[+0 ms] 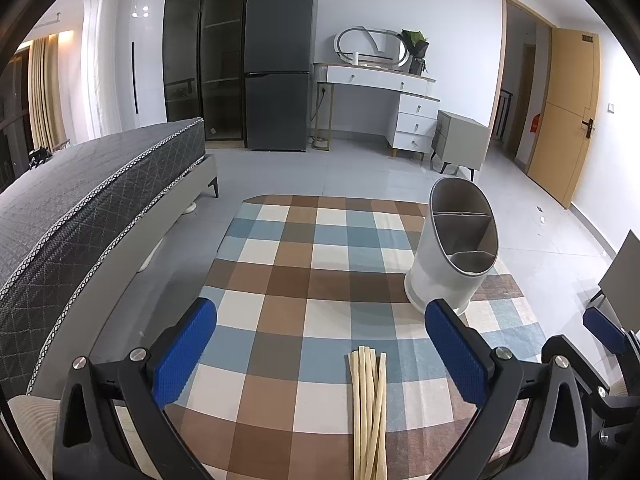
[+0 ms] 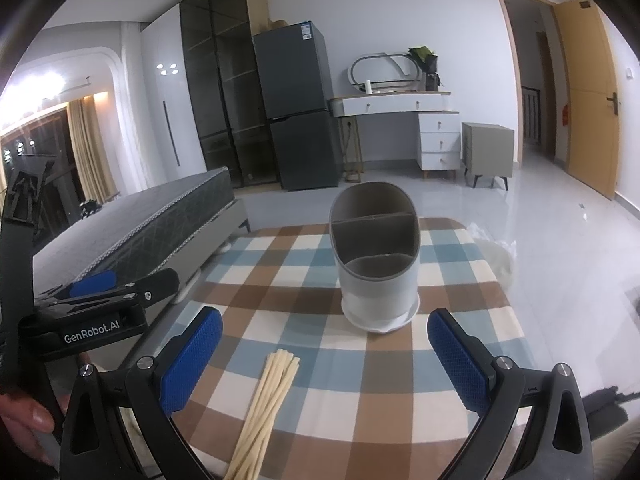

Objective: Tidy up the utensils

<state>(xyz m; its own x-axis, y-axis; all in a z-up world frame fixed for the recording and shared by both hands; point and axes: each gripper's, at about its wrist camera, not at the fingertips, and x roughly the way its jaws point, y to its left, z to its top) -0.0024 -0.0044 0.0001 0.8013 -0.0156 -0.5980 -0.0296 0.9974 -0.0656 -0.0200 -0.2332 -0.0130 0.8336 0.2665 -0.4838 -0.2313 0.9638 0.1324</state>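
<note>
Checked tablecloth [image 2: 304, 280] covers the table. Grey three-compartment utensil holder [image 2: 378, 256] stands upright at the far right, empty. Bundle of pale chopsticks [image 2: 266, 404] lies near the front edge, well apart from holder. Left gripper [image 1: 320, 360] and right gripper [image 2: 324, 360] both gape wide, holding nothing. Best: pinch chopsticks mid-length, tilt upright, drop into one compartment.

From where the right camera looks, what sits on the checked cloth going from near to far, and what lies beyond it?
Bundle of pale chopsticks → grey divided utensil holder → far edge of the checked cloth → bare tiled floor → white dressing table against the back wall.
</note>
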